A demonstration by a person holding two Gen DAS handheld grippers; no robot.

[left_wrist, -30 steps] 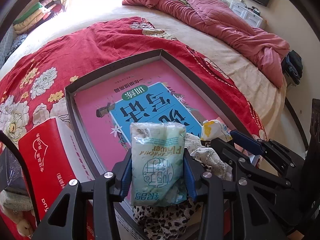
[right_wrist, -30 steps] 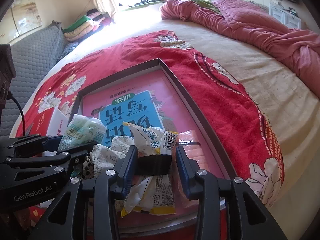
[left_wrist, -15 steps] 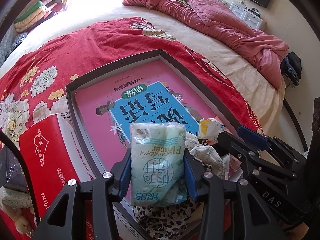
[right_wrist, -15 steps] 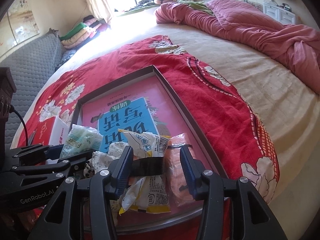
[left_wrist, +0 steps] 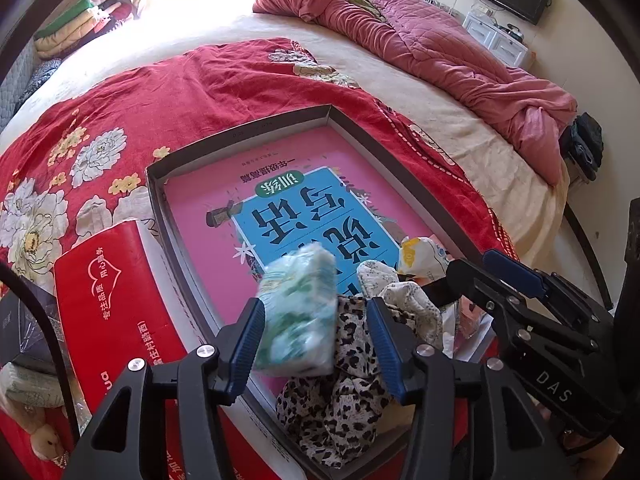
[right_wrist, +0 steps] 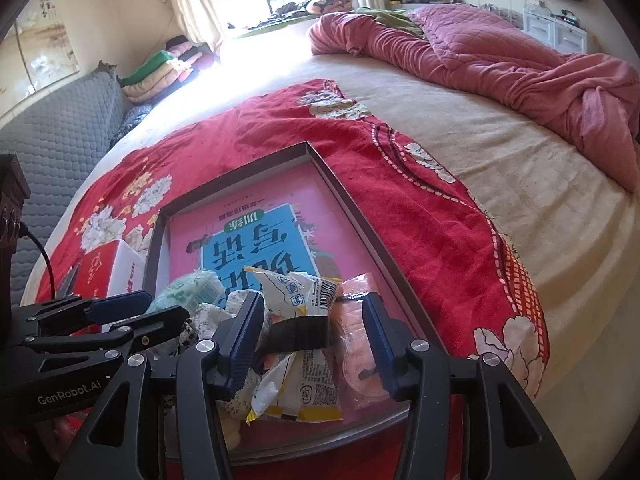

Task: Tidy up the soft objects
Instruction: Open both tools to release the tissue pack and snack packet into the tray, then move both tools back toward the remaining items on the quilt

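- We see the green tissue pack (left_wrist: 298, 312) between the fingers of the left gripper (left_wrist: 316, 338), blurred and tipped toward the left finger; its long axis runs away from the camera, out over the tray (left_wrist: 240, 134). The jaws have just been opening, and a gap shows on the right side, so we judge the pack released and dropping toward the tray's near end.
- Just right of that pack lie a leopard-print cloth (left_wrist: 344, 392) and a pale floral cloth (left_wrist: 404, 300), heaped at the tray's near edge.
- Further right along that near edge we find the yellow-and-white snack bag (right_wrist: 296, 344), a black band around its middle, between the fingers of the right gripper (right_wrist: 314, 338). Its long axis runs toward the camera. These jaws have also just been opening; the right finger stands clear of the bag, so we read this as a let-go (the left side of the bag is too crowded to judge contact).
- Beside the bag, toward the tray's right wall, lies a pink packet (right_wrist: 360, 332).
- The left hand is nearer the pack, the right nearer the bag.
- Count in the tray: one tissue pack, two cloths, one snack bag, one pink packet, one pink book (left_wrist: 320, 184) as the floor.
- Outside the tray's left wall stands one red tissue box (left_wrist: 108, 292); all sit on one red floral blanket (left_wrist: 200, 88).
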